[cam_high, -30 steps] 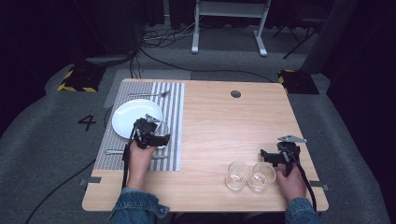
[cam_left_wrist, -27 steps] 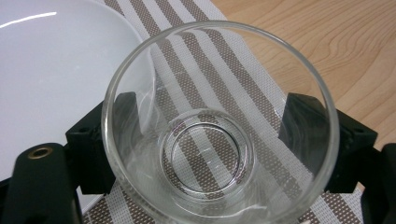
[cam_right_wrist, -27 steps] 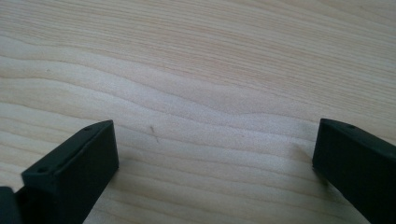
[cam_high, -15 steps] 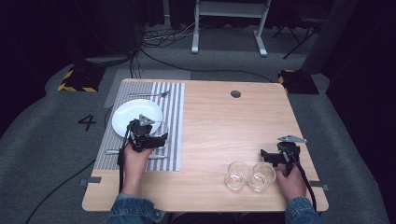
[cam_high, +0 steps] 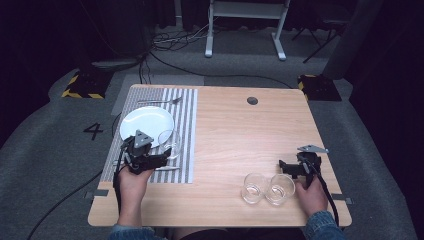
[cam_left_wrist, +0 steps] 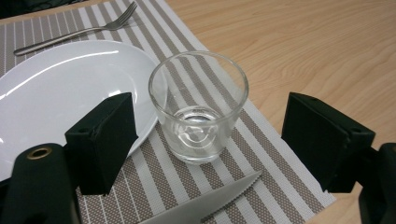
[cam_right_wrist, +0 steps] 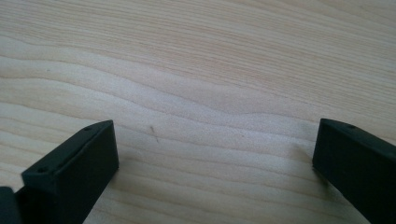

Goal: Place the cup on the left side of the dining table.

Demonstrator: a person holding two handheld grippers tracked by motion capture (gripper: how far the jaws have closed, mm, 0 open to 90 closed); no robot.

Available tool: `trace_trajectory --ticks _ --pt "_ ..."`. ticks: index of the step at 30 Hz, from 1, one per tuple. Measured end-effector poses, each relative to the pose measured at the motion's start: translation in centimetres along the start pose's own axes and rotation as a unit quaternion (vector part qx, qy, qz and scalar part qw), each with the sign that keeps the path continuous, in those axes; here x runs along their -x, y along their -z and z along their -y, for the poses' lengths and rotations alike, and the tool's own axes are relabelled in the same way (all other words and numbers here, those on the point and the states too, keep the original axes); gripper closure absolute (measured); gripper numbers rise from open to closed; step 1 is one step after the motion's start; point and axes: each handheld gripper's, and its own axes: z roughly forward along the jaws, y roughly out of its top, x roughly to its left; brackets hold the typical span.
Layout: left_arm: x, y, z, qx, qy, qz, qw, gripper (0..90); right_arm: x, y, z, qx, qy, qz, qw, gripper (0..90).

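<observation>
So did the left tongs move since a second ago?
Yes. The left tongs slid back toward the person and a bit left, judged against the white plate. They now sit open by the glass on the striped mat.

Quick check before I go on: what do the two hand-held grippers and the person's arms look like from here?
Both are black: the left hand-held gripper and right hand-held gripper each carry a grey three-cornered plate on top and trail a black cable. Their jaws are blocky black pads with small holes at the top. A brass-coloured ring sits on the left one's body. The person wears blue denim sleeves.
</observation>
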Motion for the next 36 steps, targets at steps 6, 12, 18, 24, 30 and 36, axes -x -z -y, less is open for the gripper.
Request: trace_trajectory --ticks 6,12,18,24,30,36 --pt "0.2 1.2 1.2 -0.002 0.0 0.002 1.0 18.4 0.0 0.0 0.0 0.0 0.0 0.0 1.0 0.5" --pt "0.5 2.2 2.4 -0.009 -0.007 -0.001 0.9999 18.4 0.0 0.0 0.0 0.0 0.0 0.0 1.0 0.5" --pt "0.8 2.8 3.5 -0.023 -0.011 -0.008 0.9996 18.4 0.0 0.0 0.0 0.0 0.0 0.0 1.0 0.5" --pt "0.7 3.9 4.6 -0.026 -0.005 -0.014 0.9996 18.3 0.0 0.0 0.0 0.0 0.0 0.0 1.0 0.5" --pt "0.7 4.1 5.6 -0.052 0.009 -0.017 0.9985 17.2 0.0 0.0 0.0 0.0 0.0 0.0 1.0 0.5" --pt "0.6 4.4 6.8 -0.068 0.019 -0.025 0.9972 17.2 0.0 0.0 0.0 0.0 0.0 0.0 1.0 0.5"
